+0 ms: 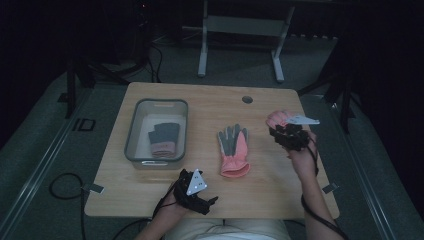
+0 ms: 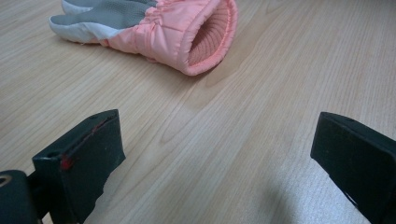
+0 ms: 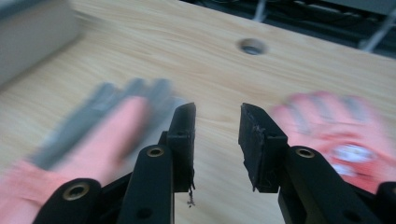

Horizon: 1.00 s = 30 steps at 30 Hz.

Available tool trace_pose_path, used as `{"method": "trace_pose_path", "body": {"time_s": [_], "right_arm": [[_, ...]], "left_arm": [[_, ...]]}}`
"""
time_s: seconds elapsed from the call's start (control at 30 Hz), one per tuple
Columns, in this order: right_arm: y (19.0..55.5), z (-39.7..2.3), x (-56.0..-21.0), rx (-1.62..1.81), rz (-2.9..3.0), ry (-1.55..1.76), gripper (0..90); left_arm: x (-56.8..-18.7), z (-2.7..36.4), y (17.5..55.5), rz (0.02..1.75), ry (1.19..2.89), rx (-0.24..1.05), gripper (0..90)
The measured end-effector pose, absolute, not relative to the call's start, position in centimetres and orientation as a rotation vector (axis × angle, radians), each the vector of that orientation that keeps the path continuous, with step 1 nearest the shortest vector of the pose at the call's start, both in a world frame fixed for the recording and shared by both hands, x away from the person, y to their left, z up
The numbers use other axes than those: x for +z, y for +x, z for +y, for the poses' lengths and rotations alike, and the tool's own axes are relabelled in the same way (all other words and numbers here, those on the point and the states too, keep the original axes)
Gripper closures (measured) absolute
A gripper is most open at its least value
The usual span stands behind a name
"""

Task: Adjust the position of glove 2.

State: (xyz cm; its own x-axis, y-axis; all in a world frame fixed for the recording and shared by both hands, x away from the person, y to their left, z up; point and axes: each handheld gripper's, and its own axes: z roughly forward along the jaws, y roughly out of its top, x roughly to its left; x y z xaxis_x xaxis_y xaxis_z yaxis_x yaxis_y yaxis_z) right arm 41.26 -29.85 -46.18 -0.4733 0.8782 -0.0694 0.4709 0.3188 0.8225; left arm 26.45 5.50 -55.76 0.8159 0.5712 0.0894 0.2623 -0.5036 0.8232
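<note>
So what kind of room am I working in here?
Probably a lab or recording workspace, not a home: a bare wooden table with a cable hole, cables trailing on grey carpet, and a metal desk frame behind in the dark.

three gloves (image 1: 234, 150), one bin (image 1: 134, 131), two grippers (image 1: 196, 192)

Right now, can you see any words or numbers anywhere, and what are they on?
"ID": pale letters on the dark floor, left of the table.
A round white and red badge on the back of the pink glove in the right gripper view is too blurred to read.
Nothing readable on the bin, the middle glove or the grippers.
</note>
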Motion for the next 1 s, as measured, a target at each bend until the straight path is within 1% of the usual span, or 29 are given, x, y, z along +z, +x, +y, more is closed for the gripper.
{"method": "trace_pose_path", "body": {"time_s": [0.07,0.13,0.2,0.3,0.37,0.47,0.63,0.73,0.8,1.0], "right_arm": [[41.8,-31.7,-46.1,1.003,2.054,1.189,66.0],[42.4,-33.5,-46.1,0.971,2.029,1.196,63.8],[43.1,-35.1,-46.4,0.926,1.998,1.235,64.0],[43.8,-36.2,-46.6,0.899,2.001,1.239,64.0],[44.8,-37.3,-46.8,0.870,2.023,1.229,63.6],[45.9,-37.8,-47.0,0.846,2.041,1.218,60.3],[47.4,-37.7,-48.0,0.833,2.087,1.217,59.4],[48.4,-37.6,-48.9,0.830,2.136,1.225,55.4],[49.0,-37.6,-49.5,0.823,2.158,1.265,55.0],[50.3,-37.0,-51.3,0.707,2.209,1.233,54.7]], "left_arm": [[-55.7,5.4,26.4,0.610,2.112,0.445,1.9],[-55.7,5.3,26.4,0.611,2.109,0.442,1.9],[-55.7,5.3,26.4,0.605,2.115,0.445,1.9],[-55.9,5.2,26.4,0.606,2.119,0.440,1.9],[-55.9,5.2,26.4,0.607,2.118,0.439,1.8],[-55.7,5.0,26.2,0.605,2.108,0.446,1.9],[-55.7,4.9,26.2,0.600,2.112,0.443,1.9],[-55.8,4.8,26.1,0.597,2.115,0.436,1.8],[-55.8,4.8,26.1,0.597,2.118,0.437,1.9],[-55.9,4.6,26.3,0.594,2.125,0.430,1.9]]}}
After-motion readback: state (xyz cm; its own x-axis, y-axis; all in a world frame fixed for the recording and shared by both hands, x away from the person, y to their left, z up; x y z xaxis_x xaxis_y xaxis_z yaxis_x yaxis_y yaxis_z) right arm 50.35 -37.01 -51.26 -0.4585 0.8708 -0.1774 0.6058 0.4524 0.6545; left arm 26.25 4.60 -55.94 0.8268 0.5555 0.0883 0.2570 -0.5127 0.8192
